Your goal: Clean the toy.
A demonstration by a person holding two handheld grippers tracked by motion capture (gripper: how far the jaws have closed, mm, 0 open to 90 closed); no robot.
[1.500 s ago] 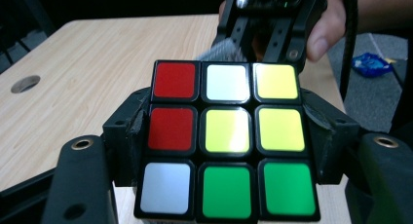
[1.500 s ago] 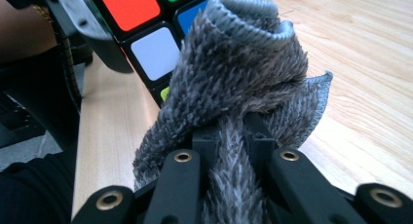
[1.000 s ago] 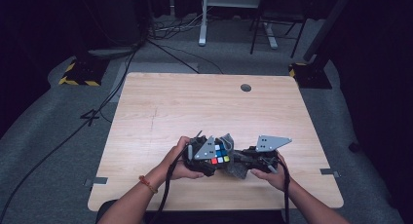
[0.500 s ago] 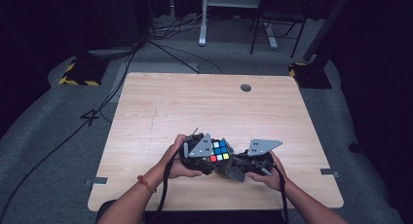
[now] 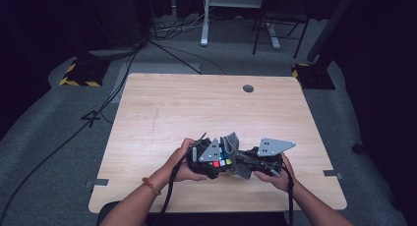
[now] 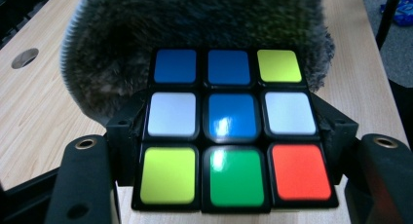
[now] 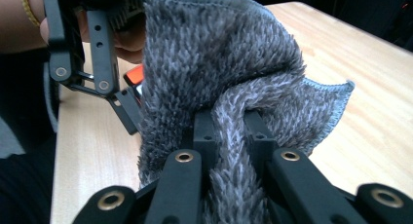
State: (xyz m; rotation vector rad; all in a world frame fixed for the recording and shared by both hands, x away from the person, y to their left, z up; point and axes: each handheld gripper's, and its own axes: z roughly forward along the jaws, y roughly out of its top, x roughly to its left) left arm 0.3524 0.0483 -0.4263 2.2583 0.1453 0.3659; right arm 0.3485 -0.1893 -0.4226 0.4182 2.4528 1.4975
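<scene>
Facing the camera, the scrambled cube (image 6: 233, 131) (blue centre) touches grey cloth (image 6: 195, 34).

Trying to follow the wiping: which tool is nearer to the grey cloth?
Right. The right tool is shut on the grey cloth, pinching a fold. The left tool holds the puzzle cube, with the cloth just beyond it.

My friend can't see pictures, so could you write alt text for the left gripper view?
A scrambled Rubik's cube, clamped between two black tongs, shows blue, white, yellow-green, green and red stickers. A fuzzy grey cloth presses against its far side, above a pale wooden table.
</scene>
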